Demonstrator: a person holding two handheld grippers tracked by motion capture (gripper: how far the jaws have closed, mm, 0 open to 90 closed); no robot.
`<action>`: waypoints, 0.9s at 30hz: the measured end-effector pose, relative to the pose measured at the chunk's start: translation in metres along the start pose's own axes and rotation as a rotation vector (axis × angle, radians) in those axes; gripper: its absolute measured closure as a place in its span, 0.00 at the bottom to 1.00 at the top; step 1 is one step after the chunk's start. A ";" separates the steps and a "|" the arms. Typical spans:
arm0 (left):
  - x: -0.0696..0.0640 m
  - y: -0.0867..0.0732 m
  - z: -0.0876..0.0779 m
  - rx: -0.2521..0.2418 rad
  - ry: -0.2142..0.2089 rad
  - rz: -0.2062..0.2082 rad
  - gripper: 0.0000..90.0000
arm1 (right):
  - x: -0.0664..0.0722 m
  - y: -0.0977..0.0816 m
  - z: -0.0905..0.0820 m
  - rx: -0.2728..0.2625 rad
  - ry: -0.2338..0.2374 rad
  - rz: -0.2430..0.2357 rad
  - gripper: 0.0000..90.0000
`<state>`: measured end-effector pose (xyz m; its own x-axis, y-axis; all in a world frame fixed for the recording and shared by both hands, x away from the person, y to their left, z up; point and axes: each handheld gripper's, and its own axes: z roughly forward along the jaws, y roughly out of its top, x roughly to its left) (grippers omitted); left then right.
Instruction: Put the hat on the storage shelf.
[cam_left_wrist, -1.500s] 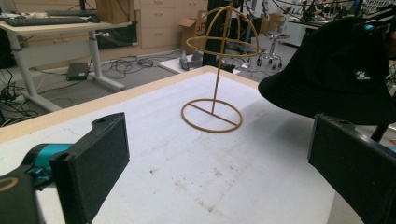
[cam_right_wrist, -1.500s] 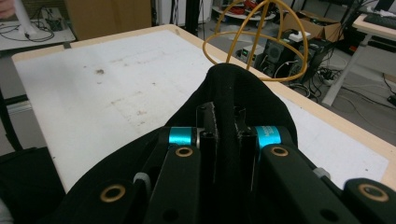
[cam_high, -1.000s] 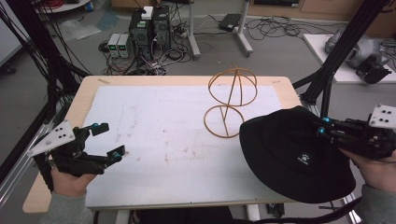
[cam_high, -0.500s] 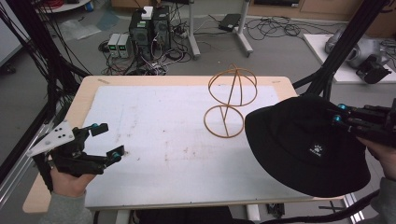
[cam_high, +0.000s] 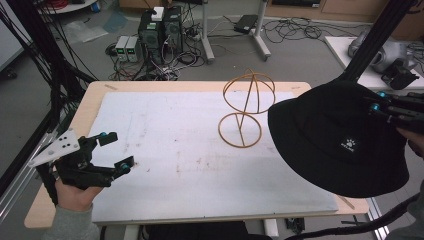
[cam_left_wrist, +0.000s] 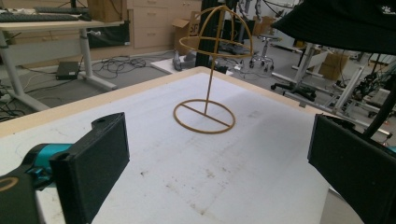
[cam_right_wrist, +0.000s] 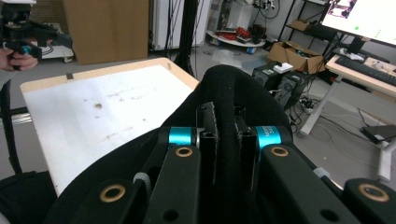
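Floppy black fabric hat (cam_high: 332, 137), spindly wire stand (cam_high: 243, 111)

Black hat (cam_high: 330, 135), tan wire stand (cam_high: 245, 112)

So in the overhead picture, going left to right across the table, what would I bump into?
Left gripper, held open in a hand → wire hat stand → black bucket hat → right gripper pinching the hat's far side.
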<state>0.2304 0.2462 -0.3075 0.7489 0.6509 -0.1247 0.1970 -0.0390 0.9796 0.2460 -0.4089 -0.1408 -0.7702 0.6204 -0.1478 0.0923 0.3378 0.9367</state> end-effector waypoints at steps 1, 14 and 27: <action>0.000 0.000 -0.001 -0.001 -0.001 -0.001 0.06 | 0.000 0.002 0.000 -0.001 -0.001 -0.004 0.94; 0.002 -0.003 -0.008 0.000 0.015 -0.012 0.06 | -0.008 0.026 -0.002 -0.012 -0.012 -0.018 0.94; 0.000 -0.002 -0.008 0.007 0.012 -0.002 0.06 | -0.021 0.043 0.012 -0.020 -0.024 -0.027 0.94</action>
<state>0.2247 0.2521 -0.3076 0.7412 0.6597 -0.1243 0.2025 -0.0432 0.9783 0.2742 -0.3990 -0.1010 -0.7569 0.6280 -0.1807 0.0590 0.3410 0.9382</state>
